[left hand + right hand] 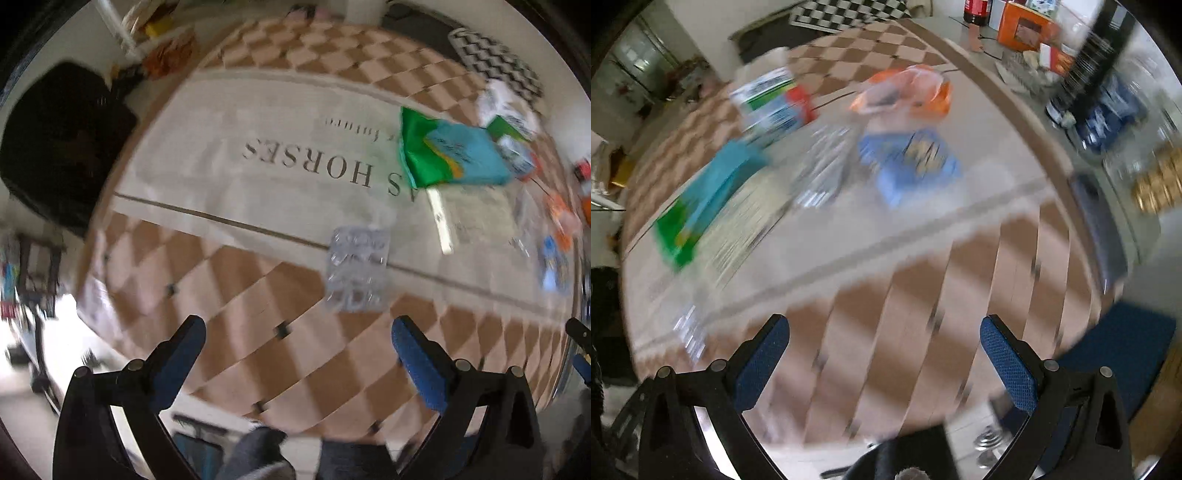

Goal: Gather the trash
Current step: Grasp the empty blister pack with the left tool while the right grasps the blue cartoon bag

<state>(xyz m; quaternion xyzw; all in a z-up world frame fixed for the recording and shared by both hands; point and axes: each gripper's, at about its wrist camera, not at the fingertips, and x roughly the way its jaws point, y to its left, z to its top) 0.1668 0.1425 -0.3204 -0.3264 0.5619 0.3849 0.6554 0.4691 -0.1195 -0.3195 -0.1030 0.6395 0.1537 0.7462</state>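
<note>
Jaws of both grippers (297, 345) (884, 343) stand apart, empty; we'd pinch the blister pack (356, 267), seemingly light and crinkly, by an edge.

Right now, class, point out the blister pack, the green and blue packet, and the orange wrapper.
blister pack (357, 268), left wrist view, its middle.
green and blue packet (452, 154), left wrist view, blue face.
orange wrapper (905, 92), right wrist view, crumpled top.

Left gripper (297, 328): black angular finger arms, blue textured pads (419, 363) on inner faces, round silver rivets at 7 and 5 o'clock of frame. Right gripper (884, 326): same black build, blue dimpled pads (1006, 360), same silver rivets; coiled metal spring showed at 5 o'clock.
</note>
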